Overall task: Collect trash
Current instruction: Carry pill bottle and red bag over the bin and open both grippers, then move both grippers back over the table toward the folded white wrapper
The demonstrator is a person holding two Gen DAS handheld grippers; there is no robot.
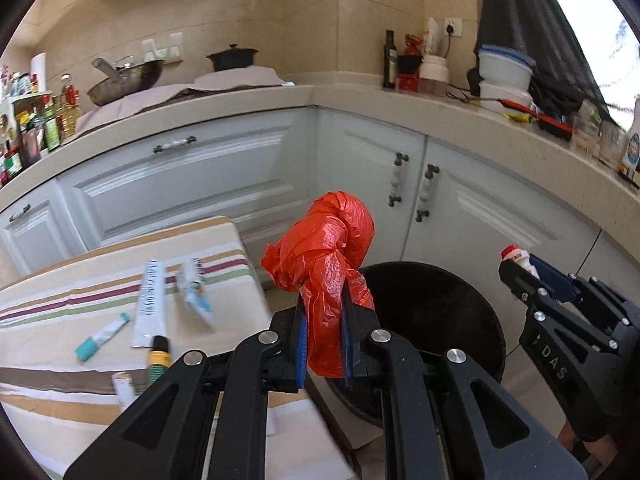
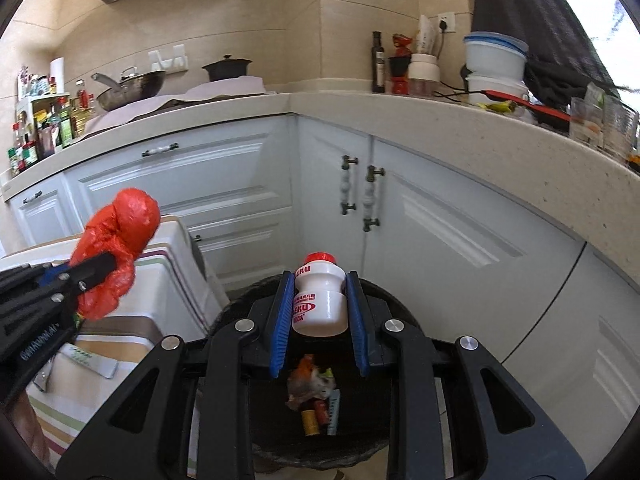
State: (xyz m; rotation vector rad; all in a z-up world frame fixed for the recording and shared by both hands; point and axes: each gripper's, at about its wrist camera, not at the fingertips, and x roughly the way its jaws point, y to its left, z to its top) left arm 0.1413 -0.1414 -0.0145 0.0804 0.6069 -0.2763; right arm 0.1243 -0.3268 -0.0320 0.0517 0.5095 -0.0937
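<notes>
Above the black trash bin [image 2: 256, 300]: my left tongs [image 1: 324, 312] clamped on a crumpled red plastic bag [image 1: 324, 240]; my right tongs [image 2: 320, 304] gripping a white red-capped bottle [image 2: 320, 300]. Tubes [image 1: 150, 300] lie on the striped counter [image 1: 60, 380] alongside.

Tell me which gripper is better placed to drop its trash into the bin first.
Right. The right gripper holds the white bottle directly over the black bin; the left gripper's orange bag looks nearer the rim.

Both grippers, left gripper [image 1: 324, 316] and right gripper [image 2: 320, 304], are black linkage frames with blue ribbed pads, round silver screws at the joints (white lettering marks each one's side).
</notes>
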